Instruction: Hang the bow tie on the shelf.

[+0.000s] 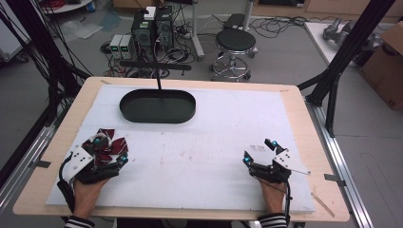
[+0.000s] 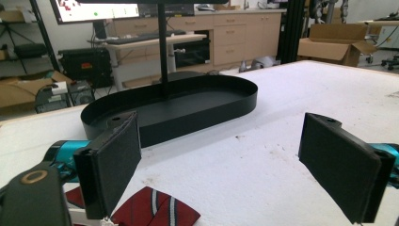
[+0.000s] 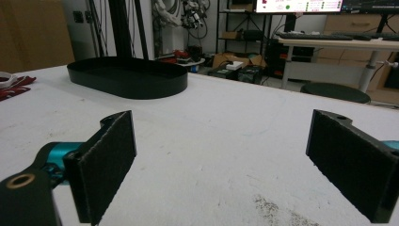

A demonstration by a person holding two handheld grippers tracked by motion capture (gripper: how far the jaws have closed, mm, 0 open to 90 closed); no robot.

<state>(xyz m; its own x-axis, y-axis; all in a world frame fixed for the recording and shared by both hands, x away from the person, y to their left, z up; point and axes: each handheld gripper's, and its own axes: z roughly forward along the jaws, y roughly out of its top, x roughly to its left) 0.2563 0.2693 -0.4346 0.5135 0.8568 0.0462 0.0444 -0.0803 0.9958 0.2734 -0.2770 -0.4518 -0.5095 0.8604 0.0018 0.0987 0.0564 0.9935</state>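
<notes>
Both my tongs are spread wide and empty, the left gripper [image 1: 110, 148] poised over the striped red cloth [image 1: 108, 145] for grabbing, the right gripper [image 1: 259, 151] resting clear on bare table [image 1: 199, 156].

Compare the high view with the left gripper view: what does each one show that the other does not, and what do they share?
The high view alone shows the right gripper with its jaws apart, both hands, the round black stool and the computer towers on the floor. The left gripper view alone shows a monitor, wooden cabinets and a cardboard box behind the table. Both show the open left gripper over the red striped cloth, the black oval tray and the white table cover.
</notes>
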